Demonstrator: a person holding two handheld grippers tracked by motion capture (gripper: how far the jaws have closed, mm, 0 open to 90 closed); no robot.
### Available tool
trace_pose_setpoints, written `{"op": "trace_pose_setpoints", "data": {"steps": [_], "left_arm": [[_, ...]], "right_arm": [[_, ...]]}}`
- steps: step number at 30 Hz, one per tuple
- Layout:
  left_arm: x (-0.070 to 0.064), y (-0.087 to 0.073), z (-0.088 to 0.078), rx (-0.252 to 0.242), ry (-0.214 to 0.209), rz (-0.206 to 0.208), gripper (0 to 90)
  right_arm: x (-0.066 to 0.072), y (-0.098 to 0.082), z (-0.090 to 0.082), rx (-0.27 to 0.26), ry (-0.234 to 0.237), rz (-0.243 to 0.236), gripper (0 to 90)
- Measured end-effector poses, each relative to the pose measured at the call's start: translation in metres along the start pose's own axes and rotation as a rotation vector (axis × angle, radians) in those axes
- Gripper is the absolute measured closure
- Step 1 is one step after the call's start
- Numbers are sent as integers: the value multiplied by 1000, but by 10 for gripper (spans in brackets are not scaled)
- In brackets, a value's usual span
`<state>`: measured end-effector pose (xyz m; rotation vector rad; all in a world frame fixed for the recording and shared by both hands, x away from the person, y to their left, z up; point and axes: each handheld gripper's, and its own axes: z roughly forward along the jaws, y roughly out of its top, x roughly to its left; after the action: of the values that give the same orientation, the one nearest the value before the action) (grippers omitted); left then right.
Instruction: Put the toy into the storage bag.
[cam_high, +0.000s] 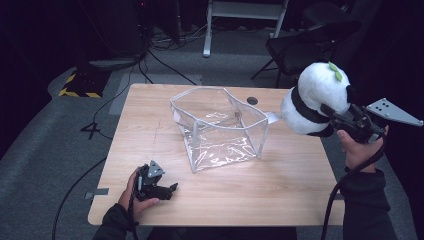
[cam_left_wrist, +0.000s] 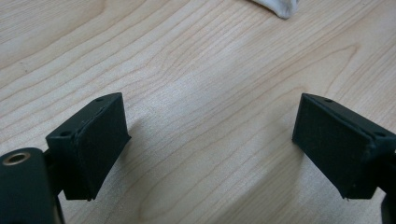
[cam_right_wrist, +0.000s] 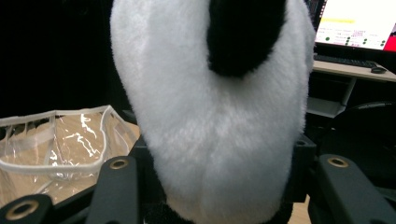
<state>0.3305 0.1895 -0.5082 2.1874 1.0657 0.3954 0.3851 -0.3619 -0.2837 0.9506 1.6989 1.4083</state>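
A black-and-white plush panda (cam_high: 314, 98) with a green leaf on its head hangs in the air at the right of the table, above its right edge. My right gripper (cam_high: 334, 120) is shut on it, and the white fur (cam_right_wrist: 210, 121) bulges between the two black jaws. A clear plastic bag (cam_high: 220, 127) with a white rim stands open in the middle of the table, just left of the panda. My left gripper (cam_high: 172, 187) rests near the front left of the table, jaws open wide with bare wood (cam_left_wrist: 210, 135) between them.
The wooden table (cam_high: 150, 125) has a round cable hole (cam_high: 252, 100) behind the bag. A black chair (cam_high: 305, 42) and a white desk frame (cam_high: 245, 15) stand beyond the table. A lit monitor (cam_right_wrist: 357, 23) and keyboard sit on a desk behind the panda.
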Motion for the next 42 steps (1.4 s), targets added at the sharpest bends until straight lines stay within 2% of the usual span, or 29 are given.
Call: {"op": "trace_pose_setpoints", "data": {"steps": [12, 26, 42], "left_arm": [[0, 0, 0, 0, 0, 0, 105], [0, 0, 0, 0, 0, 0, 105], [0, 0, 0, 0, 0, 0, 105]], "right_arm": [[5, 25, 6, -39, -4, -23, 474], [16, 54, 5, -91, 17, -45, 474], [44, 70, 22, -105, 79, -72, 473]]}}
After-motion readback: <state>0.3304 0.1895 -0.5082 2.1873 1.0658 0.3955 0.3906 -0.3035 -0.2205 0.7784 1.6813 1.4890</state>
